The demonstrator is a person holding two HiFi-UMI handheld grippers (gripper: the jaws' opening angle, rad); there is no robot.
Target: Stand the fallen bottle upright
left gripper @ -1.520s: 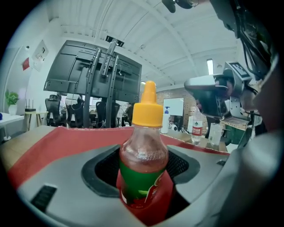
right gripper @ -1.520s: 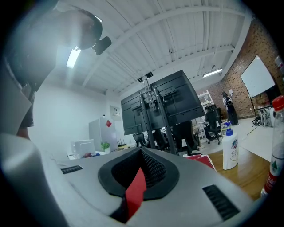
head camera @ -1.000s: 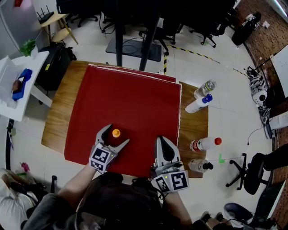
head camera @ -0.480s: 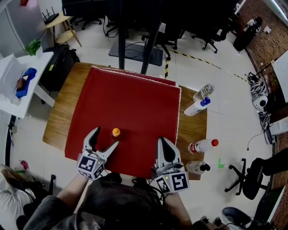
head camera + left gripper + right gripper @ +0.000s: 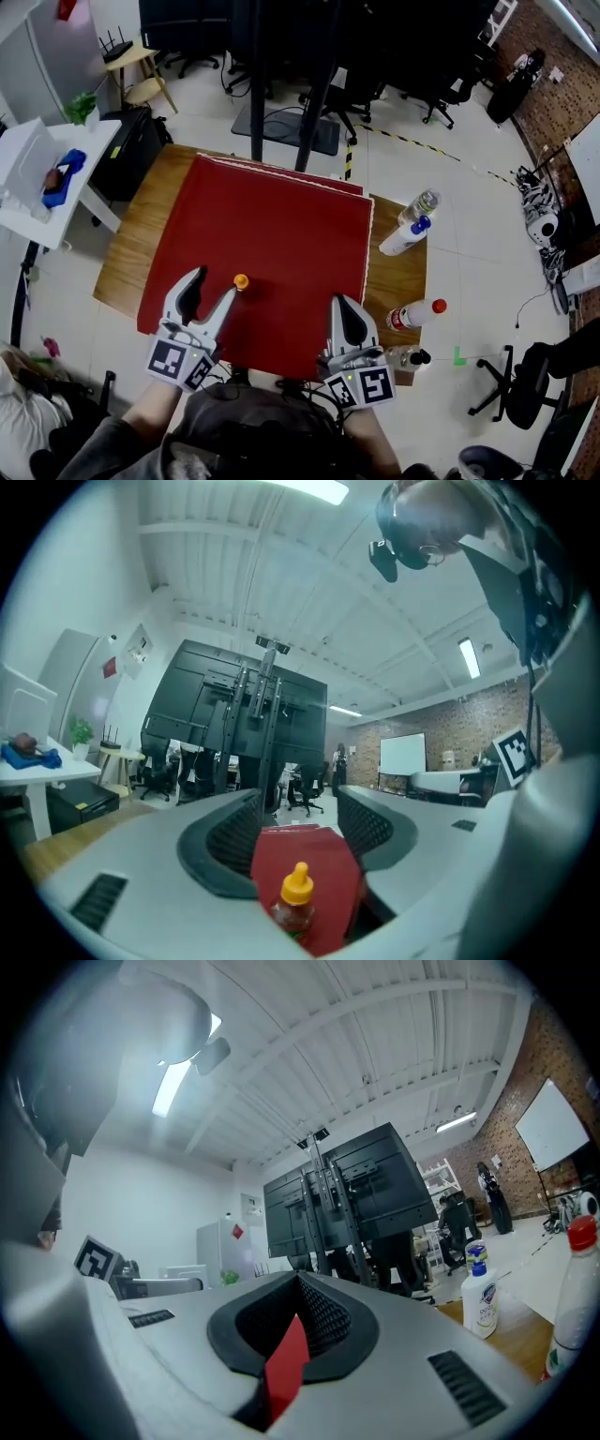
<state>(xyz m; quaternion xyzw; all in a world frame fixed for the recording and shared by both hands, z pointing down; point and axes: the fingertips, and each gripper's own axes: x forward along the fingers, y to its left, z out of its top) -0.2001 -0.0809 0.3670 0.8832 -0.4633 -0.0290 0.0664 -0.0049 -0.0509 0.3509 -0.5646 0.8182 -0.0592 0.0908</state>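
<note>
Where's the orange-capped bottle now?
Head view, left: bottle upright on the red cloth, just beyond the left gripper, whose empty jaws have just been closing.

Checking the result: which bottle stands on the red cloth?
The yellow-capped sauce bottle, alone on the red cloth; the others stand on the bare wooden table at right.

sauce bottle [image 5: 296, 907]: lower body hidden behind the base of the left gripper [image 5: 298, 797] fingers; label too small to read.
head view: only its orange cap [image 5: 241, 281] shows, just off the fingertips.
red-capped bottle [image 5: 574, 1279]: right of the right gripper [image 5: 298, 1279] fingers, cut by the picture's edge.
</note>
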